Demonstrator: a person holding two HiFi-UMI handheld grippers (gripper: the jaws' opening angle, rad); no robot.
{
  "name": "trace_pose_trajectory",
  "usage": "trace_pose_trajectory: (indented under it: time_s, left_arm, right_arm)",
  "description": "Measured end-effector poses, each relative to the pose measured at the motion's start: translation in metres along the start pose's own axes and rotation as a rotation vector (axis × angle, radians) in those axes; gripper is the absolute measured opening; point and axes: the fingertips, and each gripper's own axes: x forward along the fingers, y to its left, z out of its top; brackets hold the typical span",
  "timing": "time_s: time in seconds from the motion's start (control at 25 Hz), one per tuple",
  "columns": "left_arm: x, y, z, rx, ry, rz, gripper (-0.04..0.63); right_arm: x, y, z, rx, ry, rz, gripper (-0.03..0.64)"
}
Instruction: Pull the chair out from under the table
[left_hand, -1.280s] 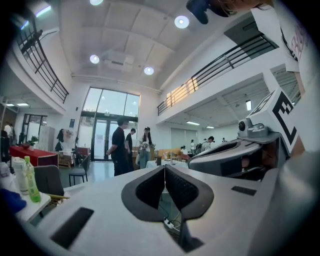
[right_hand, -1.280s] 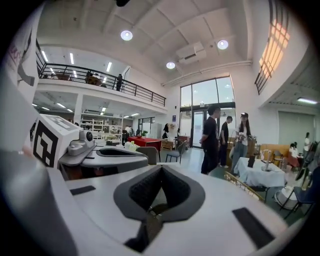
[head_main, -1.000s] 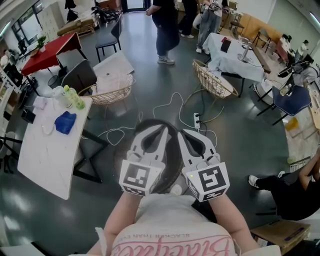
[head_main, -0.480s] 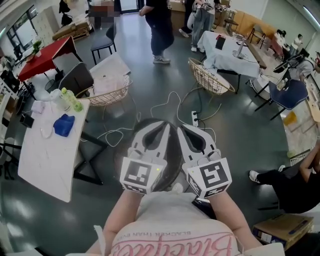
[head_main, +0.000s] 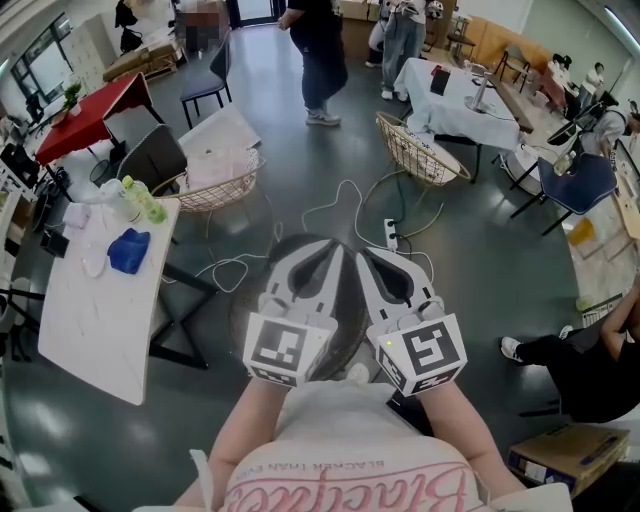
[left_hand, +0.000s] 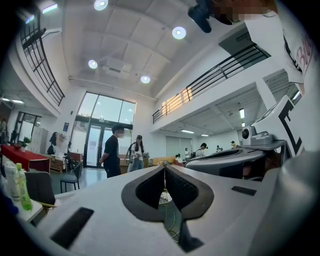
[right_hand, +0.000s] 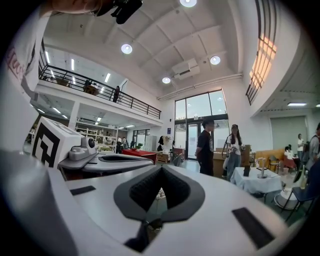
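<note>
1. Both grippers are pressed together and hold nothing. The left gripper and the right gripper sit side by side close to our chest, over a dark round object that we cannot identify. If we reach the chair with them closed like this, they will only bump its frame, not take it.
2. The chair we judge to be the task's one is dark. It stands at the far end of the white tabletop, well apart from both grippers. Other chairs stand about the room, so we could go for the wrong one.
3. White cables and a power strip lie loose on the floor between us and that side of the room. We could catch a foot on them.
4. A wicker basket sits just beside the chair. Pulling the chair out that way could shove or tip it.
5. Green bottles stand near the tabletop's far edge, with a blue cloth nearer to us. A jolt through the frame could topple the bottles.
6. The floor is dark grey and glossy, so the chair's legs will probably slide easily, perhaps too fast.
7. The room is a tall, bright hall with a balcony rail and glass doors. A red table stands far left, and a second basket lies beside a cloth-covered table far right. A person is walking at the far side.
</note>
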Motion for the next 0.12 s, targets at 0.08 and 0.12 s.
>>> trace_pose_trajectory:
  time_s: [0.08, 0.12]
  left_arm:
    - [0.0002, 0.0003, -0.0001, -0.002, 0.0, -0.001, 0.005]
    - [0.0004, 0.0004, -0.0001, -0.003, 0.001, -0.001, 0.005]
  right_arm:
    - [0.0005, -0.0003, -0.0003, 0.001, 0.002, -0.001, 0.003]
    - [0.0007, -0.0005, -0.0003, 0.001, 0.002, -0.001, 0.003]
